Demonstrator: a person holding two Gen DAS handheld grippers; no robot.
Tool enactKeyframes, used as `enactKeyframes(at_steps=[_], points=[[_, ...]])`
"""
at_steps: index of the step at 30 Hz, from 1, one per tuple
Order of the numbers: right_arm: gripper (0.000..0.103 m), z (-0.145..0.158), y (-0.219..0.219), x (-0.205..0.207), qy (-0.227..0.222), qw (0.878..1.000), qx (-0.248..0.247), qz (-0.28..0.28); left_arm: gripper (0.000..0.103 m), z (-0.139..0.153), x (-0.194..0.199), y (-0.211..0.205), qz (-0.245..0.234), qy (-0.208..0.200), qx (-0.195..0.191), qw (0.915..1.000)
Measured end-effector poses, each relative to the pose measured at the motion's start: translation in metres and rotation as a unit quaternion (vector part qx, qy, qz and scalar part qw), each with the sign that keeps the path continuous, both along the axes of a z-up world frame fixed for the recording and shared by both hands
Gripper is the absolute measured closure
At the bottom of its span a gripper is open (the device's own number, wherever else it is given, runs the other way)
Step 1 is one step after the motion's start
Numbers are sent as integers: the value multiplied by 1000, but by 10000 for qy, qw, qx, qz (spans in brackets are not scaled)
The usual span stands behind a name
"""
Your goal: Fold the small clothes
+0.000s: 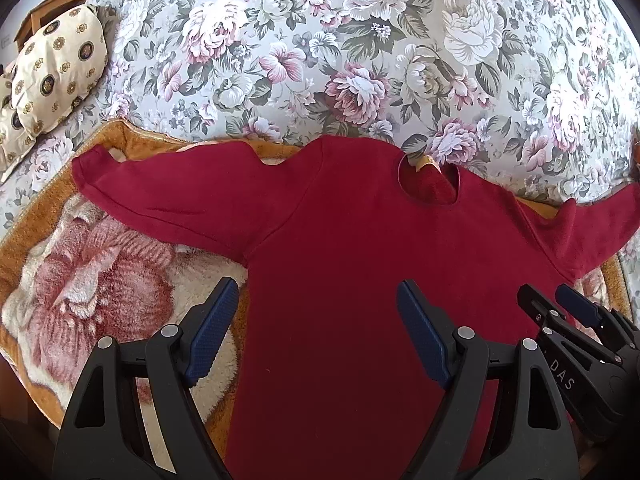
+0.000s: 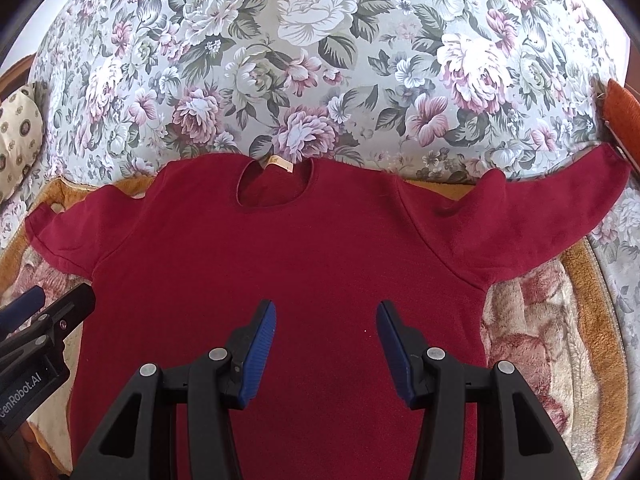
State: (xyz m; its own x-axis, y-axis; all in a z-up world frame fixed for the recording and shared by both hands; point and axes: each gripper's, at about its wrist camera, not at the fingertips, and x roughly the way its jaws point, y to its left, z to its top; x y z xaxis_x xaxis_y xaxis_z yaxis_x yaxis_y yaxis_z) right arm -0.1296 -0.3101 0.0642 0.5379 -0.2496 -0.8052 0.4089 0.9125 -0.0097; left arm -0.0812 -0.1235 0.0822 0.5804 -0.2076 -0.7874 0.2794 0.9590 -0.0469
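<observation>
Sweater [image 1: 352,240] in dark red lies flat and face up on the plush orange-edged blanket [image 1: 100,280], its neck opening [image 1: 430,184] toward the blanket's far edge, where the floral bedspread [image 1: 320,40] begins. Both sleeves are spread out sideways; the left sleeve [image 1: 160,192] reaches toward the blanket's far left corner, the right sleeve [image 2: 560,200] runs off the blanket's far right edge onto the bedspread. A pale label [image 2: 280,165] shows at the back of the neck. My left tongs [image 1: 316,332] are spread wide, hovering over the sweater's left side edge, one pad over the blanket, the other over the red cloth. My right tongs [image 2: 326,344] are spread too, above the middle of the body, pinching nothing. A patterned cushion [image 1: 56,76] sits on the bedspread at far left.
</observation>
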Motion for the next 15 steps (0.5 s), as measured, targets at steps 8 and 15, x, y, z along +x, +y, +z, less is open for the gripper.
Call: enactKeyframes(at_steps=[8, 15], points=[[53, -5, 2, 6, 58, 10000, -17, -2, 21, -3, 6, 0, 30, 57, -31, 10000], [53, -12, 0, 17, 93, 9999, 128, -42, 21, -2, 18, 7, 34, 87, -74, 9999]])
